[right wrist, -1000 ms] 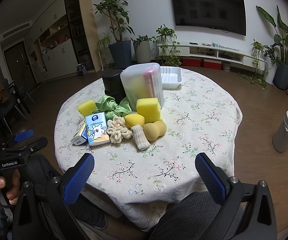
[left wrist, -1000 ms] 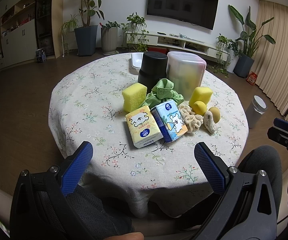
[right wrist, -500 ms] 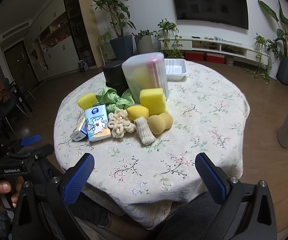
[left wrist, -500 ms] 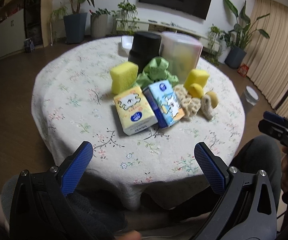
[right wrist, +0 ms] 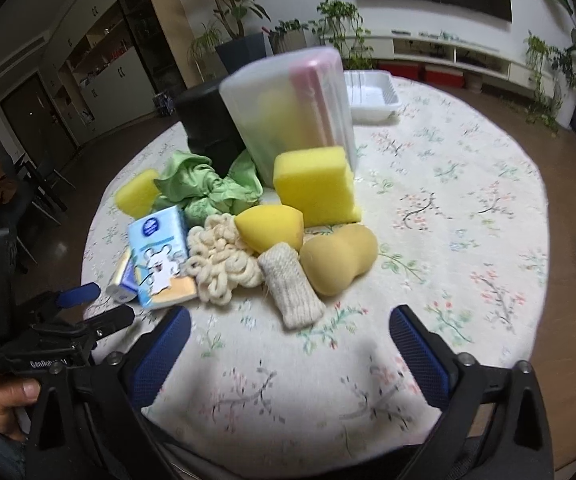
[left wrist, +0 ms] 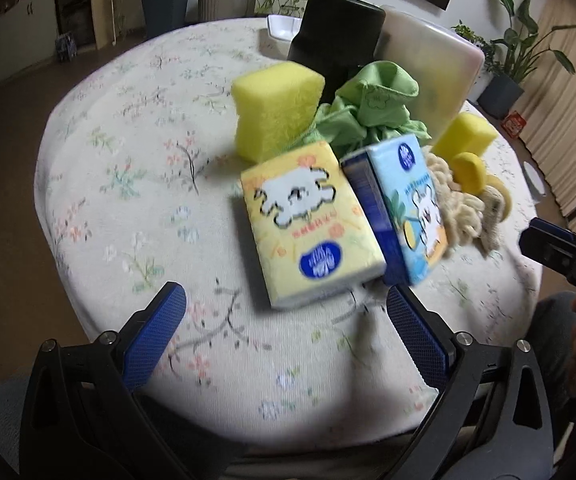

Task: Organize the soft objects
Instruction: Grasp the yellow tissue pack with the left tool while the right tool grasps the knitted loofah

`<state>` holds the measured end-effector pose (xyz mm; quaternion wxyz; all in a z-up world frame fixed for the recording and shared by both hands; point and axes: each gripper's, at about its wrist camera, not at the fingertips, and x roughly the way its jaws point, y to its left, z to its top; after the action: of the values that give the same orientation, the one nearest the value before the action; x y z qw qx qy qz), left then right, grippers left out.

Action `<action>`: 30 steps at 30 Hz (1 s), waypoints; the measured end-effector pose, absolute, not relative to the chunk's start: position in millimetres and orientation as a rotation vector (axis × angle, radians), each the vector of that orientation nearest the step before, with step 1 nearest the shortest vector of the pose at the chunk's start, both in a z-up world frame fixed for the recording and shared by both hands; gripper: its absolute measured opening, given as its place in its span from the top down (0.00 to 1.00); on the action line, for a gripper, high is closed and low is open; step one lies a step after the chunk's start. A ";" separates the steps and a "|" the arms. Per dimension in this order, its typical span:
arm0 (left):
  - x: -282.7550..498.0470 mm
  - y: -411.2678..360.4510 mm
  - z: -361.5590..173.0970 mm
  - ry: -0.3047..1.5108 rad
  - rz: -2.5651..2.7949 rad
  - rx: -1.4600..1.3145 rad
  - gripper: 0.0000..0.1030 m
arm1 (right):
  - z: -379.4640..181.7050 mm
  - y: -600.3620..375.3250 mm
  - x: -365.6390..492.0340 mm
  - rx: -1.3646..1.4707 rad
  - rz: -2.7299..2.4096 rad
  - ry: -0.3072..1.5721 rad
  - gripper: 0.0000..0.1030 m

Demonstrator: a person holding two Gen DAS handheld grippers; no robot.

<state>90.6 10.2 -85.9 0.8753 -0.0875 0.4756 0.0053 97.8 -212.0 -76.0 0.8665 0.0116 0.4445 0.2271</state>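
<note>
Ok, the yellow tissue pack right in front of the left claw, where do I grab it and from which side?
Grip the yellow tissue pack across its two long side edges near the close end, coming straight in from the table's near edge. It lies flat and lengthwise toward the open left claw. Its right edge sits against the blue tissue pack, so that finger probably has to wedge in.
</note>
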 end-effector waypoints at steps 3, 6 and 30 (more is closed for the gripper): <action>96.4 9.1 -86.5 0.991 0.019 -0.177 0.02 | -86.6 -209.5 111.3 0.053 0.494 0.986 0.19; 100.9 7.0 -87.1 0.988 0.020 -0.168 0.02 | -97.0 -206.2 117.9 0.047 0.493 1.021 0.28; 118.0 13.7 -82.8 1.007 0.057 -0.219 0.35 | -103.9 -190.6 121.2 -0.121 0.506 0.976 0.61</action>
<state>118.0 13.7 -82.8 0.8698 -0.1048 0.4813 0.0270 121.2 -190.6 -103.9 0.8510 -0.0573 0.4634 0.2403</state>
